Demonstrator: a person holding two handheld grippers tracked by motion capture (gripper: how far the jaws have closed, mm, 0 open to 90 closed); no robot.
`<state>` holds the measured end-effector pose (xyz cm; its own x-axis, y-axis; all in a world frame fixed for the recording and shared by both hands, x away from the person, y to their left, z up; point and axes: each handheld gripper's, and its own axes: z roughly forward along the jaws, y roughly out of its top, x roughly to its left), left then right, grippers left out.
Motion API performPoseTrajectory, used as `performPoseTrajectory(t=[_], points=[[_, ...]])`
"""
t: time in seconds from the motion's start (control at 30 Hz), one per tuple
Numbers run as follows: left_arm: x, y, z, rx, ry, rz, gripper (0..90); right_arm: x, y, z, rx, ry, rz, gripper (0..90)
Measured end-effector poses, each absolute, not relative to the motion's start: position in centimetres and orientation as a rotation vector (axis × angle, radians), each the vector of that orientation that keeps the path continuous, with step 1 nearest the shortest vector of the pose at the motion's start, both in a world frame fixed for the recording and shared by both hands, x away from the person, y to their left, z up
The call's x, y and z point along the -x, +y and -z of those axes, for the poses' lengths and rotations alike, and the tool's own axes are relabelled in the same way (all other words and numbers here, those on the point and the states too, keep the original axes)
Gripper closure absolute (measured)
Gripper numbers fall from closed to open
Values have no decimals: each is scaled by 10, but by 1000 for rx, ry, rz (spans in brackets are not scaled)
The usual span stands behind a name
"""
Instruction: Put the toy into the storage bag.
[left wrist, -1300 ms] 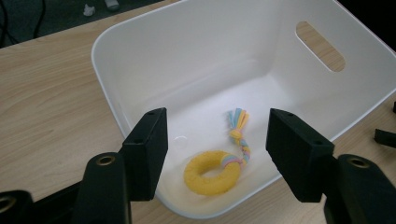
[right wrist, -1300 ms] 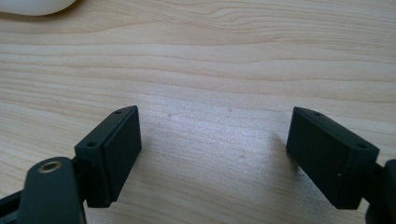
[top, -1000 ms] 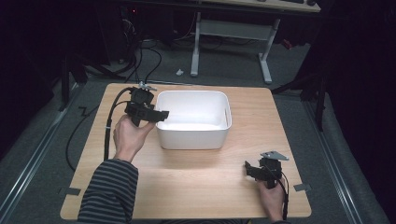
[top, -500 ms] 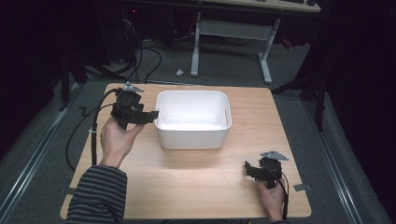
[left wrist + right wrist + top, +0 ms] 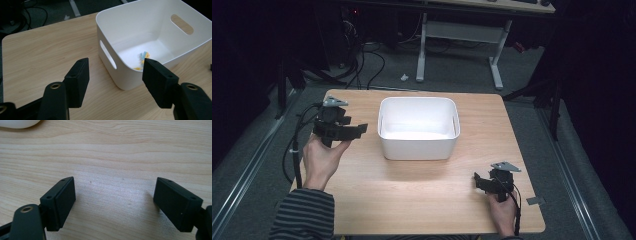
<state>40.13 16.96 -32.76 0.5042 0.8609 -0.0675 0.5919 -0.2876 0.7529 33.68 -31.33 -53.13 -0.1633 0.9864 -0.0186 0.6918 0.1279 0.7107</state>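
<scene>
A white bin with slotted handles stands on the wooden table, slightly toward 12 o'clock from the table's middle. In the left gripper view a small yellow and blue object lies on the bin's floor; what it is cannot be told.

The left gripper is held above the table at 9 o'clock from the bin, near its left wall but apart from it, gripped from below by the person's left hand. Its jaws stand wide apart with nothing between them, and its camera looks across the near rim into the bin.

The right gripper sits low over the table at 5 o'clock from the bin, well apart from it, in the right hand. Its jaws are also spread wide and empty, with bare wood showing between them.
</scene>
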Motion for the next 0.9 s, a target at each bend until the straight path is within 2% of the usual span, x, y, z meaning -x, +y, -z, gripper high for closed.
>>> performPoseTrajectory(t=[0.57, 0.9], points=[[-378, 209, 349, -1951, 1232, -451, 375, -337, -313, 531, -1613, 1917, -782, 179], [-370, 218, 373, -1962, 1261, -460, 372, -337, -313, 531, -1613, 1917, -782, 179]])
